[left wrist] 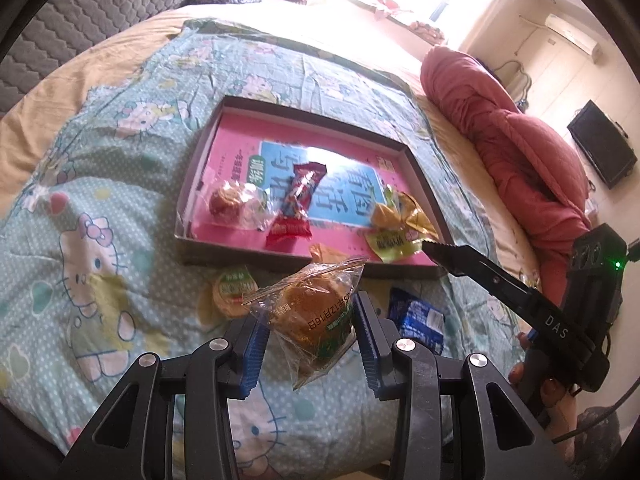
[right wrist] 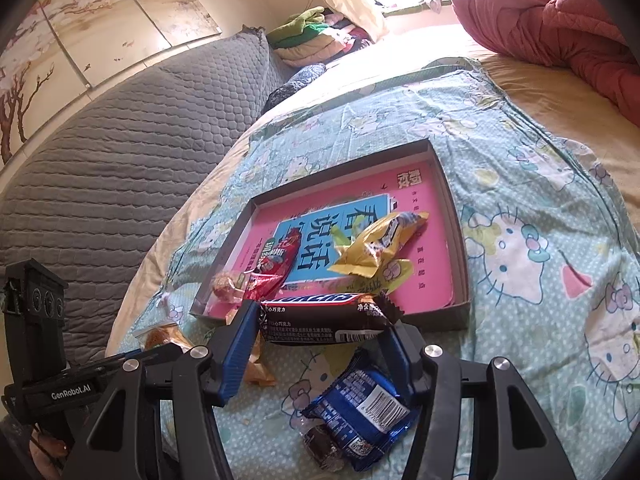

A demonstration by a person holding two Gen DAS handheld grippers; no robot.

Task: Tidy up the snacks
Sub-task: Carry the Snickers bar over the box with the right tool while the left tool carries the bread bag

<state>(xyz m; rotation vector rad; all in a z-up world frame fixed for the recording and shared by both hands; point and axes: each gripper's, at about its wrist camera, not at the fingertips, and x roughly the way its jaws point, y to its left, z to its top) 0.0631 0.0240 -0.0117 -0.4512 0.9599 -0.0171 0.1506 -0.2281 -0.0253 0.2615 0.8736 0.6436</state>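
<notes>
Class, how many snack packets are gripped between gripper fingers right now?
2. A clear-wrapped round brown cake sits in the left gripper; a dark brown chocolate bar sits in the right gripper. No others appear hidden there.

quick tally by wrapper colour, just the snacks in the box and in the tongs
clear: 2, pastry in the box, cake in the left tongs
red: 1, red bar
yellow: 1, yellow packet
yellow-green: 1, yellow-green packet
dark brown: 1, chocolate bar in the right tongs
total: 6
</notes>
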